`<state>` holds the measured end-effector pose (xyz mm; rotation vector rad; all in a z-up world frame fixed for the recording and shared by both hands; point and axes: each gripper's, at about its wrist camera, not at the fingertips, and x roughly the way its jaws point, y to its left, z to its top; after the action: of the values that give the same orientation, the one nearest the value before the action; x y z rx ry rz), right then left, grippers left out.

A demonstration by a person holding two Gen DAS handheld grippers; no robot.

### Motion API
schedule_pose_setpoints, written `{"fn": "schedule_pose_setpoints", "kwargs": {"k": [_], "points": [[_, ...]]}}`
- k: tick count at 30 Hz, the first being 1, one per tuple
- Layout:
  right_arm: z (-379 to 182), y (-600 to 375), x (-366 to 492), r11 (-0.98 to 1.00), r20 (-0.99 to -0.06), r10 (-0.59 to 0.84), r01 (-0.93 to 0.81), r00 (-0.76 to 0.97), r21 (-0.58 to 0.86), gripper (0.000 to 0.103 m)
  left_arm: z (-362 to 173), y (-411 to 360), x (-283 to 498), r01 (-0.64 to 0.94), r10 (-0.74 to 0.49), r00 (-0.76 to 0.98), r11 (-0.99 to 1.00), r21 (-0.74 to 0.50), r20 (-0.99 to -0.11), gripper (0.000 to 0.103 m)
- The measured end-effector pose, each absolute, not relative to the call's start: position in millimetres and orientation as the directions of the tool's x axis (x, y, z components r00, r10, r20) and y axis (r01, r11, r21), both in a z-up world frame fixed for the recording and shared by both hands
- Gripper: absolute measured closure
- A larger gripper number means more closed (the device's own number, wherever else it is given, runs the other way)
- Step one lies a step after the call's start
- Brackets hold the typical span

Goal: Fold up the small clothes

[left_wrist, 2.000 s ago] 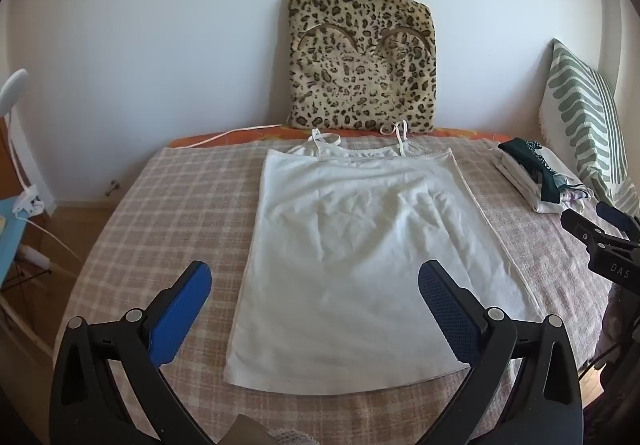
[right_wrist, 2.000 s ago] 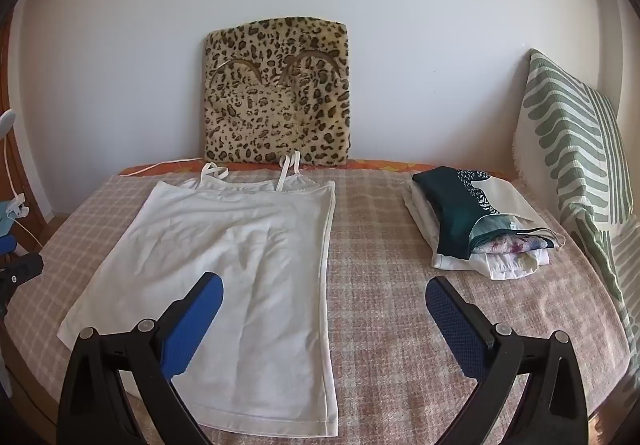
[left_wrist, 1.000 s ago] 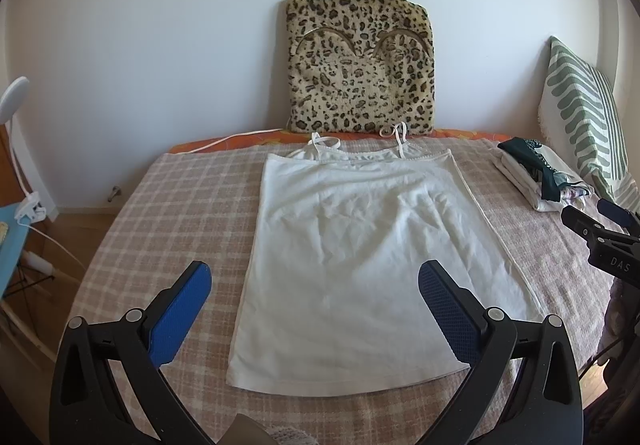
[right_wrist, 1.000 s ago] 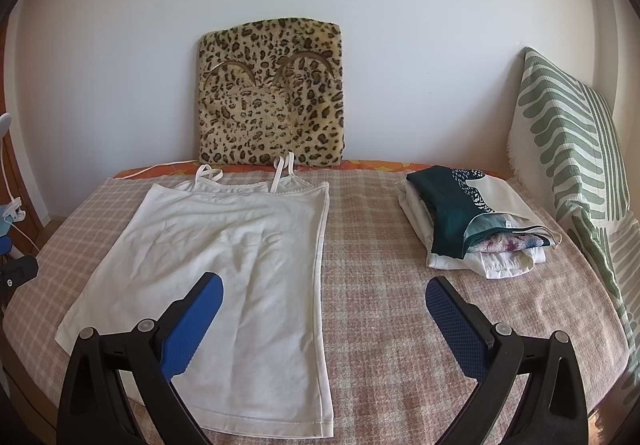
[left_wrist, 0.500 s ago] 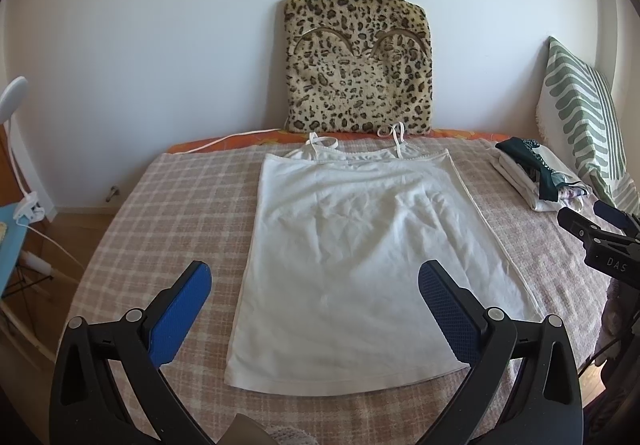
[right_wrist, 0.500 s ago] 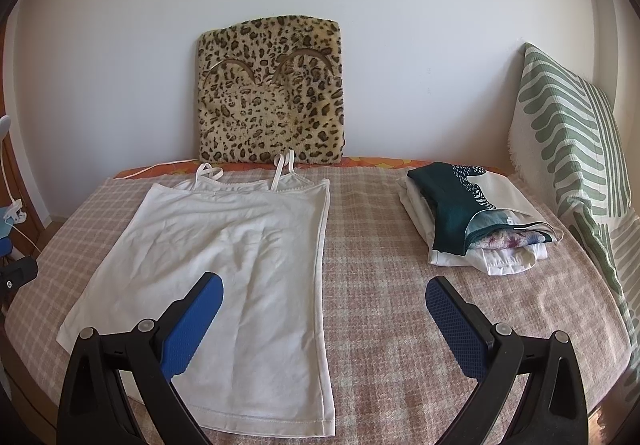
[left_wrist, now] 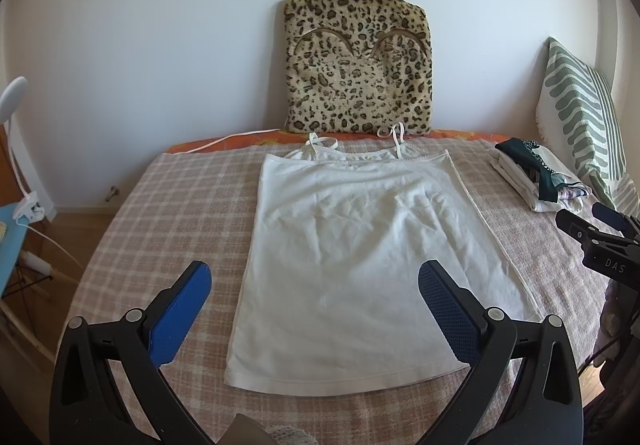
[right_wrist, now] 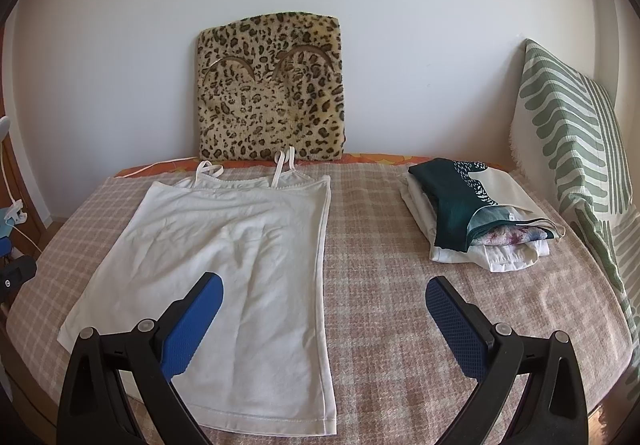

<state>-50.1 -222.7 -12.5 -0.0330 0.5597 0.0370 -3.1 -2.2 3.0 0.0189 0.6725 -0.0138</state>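
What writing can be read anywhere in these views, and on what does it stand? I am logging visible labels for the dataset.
"DAS" in light letters on the black body of the right gripper, seen at the right edge of the left wrist view.
No other text can be read: the white camisole and the folded clothes stack show no legible label.

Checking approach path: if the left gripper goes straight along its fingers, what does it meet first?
Probably the white camisole, lying flat on the checked bedspread. The left gripper is open and its line falls mid-garment, though depth is unclear.
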Motion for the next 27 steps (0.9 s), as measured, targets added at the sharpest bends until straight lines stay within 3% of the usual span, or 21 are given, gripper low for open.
{"fn": "schedule_pose_setpoints", "kwargs": {"k": [27], "points": [[-13.3, -222.9, -49.1, 0.999, -0.534, 0.028, -0.044, 0.845, -0.017, 0.0, 3.8, -0.1, -2.0, 0.008, 0.004, 0.78, 1.0, 0.016, -0.625, 0.0]]}}
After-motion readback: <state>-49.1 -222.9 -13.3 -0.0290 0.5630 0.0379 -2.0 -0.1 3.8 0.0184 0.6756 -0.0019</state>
